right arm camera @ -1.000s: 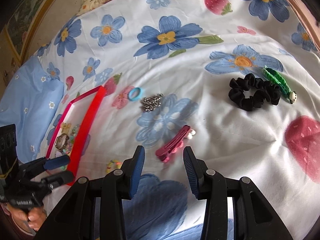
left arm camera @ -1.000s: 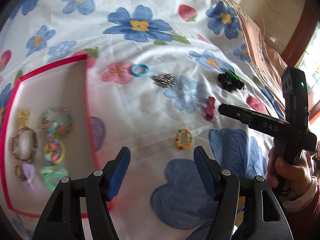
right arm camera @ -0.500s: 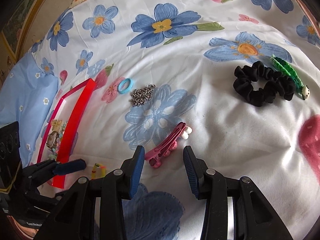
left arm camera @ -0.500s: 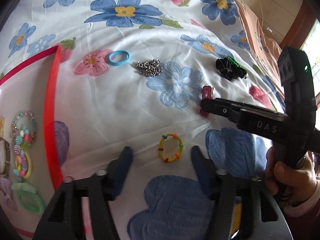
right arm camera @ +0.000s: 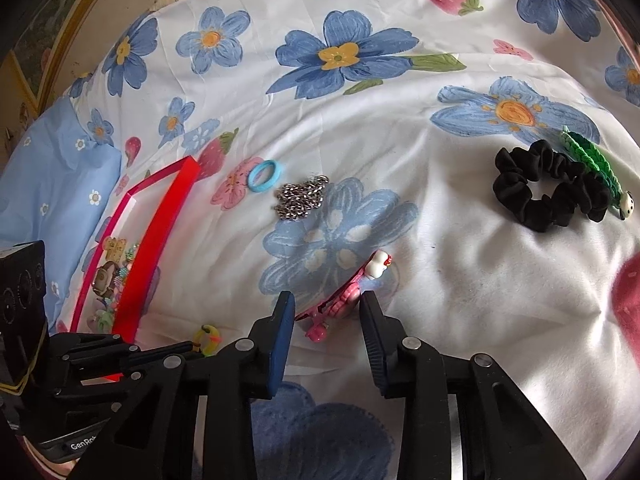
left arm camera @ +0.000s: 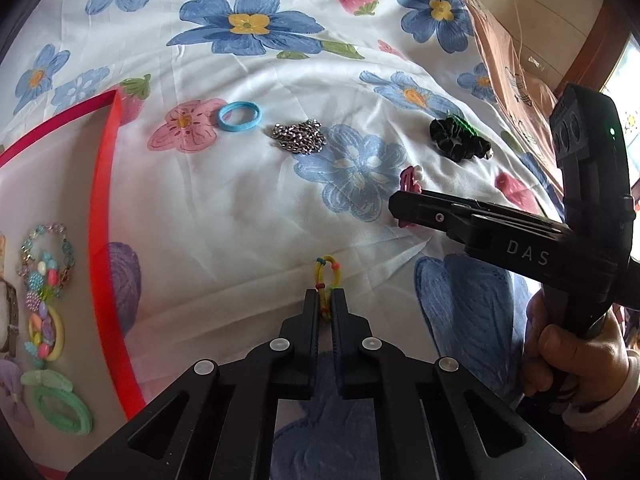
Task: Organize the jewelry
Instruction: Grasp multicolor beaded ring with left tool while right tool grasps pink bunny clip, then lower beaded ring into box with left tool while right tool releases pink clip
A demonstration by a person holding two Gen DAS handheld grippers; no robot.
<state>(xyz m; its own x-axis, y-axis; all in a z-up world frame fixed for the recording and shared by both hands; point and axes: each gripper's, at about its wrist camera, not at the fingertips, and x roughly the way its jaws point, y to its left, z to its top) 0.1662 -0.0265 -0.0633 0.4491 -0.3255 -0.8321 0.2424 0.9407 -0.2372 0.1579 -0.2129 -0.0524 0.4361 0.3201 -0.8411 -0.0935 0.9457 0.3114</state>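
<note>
Left hand-held gripper: we see it clenched on the yellow beaded ring, squeezing the ring flat against the bedsheet, just right of the red tray.
Right hand-held gripper: its jaws are closing around the pink hair clip, which lies between them; we see the pads not yet pressing it.
Red tray: we count several beaded bracelets inside.
Blue hair tie: beyond the tray's far corner, with the silver chain just to its right.
Black scrunchie: far right of the tray, touching a green clip.
</note>
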